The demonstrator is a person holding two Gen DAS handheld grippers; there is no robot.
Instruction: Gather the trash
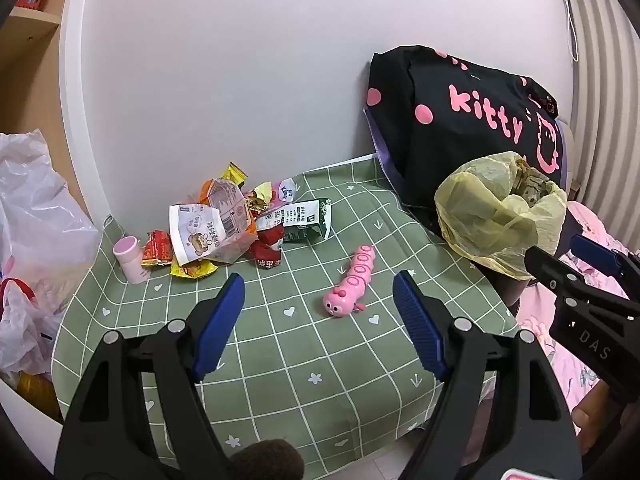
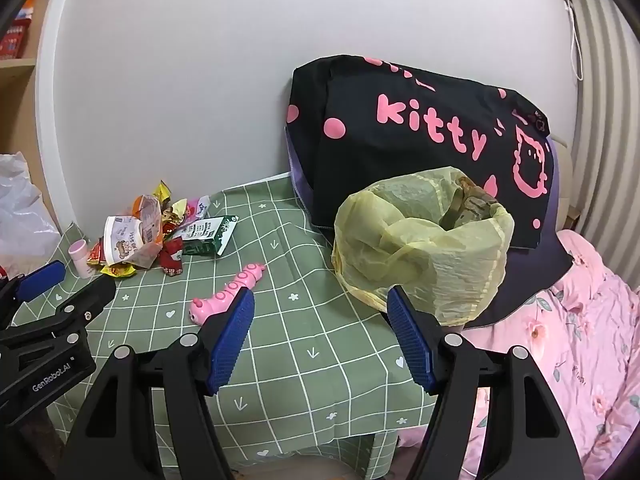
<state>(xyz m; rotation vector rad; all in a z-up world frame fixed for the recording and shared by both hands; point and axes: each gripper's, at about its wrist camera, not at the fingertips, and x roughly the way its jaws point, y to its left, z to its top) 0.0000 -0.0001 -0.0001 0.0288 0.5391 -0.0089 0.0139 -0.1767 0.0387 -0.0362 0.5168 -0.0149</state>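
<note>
Left wrist view: wrapper pile lies up and left of the gaping left claw

Left wrist view shows the left gripper (image 1: pixel 318 300) with jaws wide apart and nothing between them, hanging over the green checked tablecloth (image 1: pixel 280 360). The pile of wrappers (image 1: pixel 224 228) sits in the middle left of the frame against the wall, with a green carton (image 1: pixel 306 222) at its right edge and a small pink bottle (image 1: pixel 130 260) at its left. A pink caterpillar toy (image 1: pixel 352 280) lies between pile and claw, its long axis running up to the right.

The right gripper (image 2: pixel 320 320), likewise wide apart and empty, faces the bin with the yellow bag (image 2: pixel 420 240). By my judgement the left claw is nearer the pile and the right nearer the bin.
</note>
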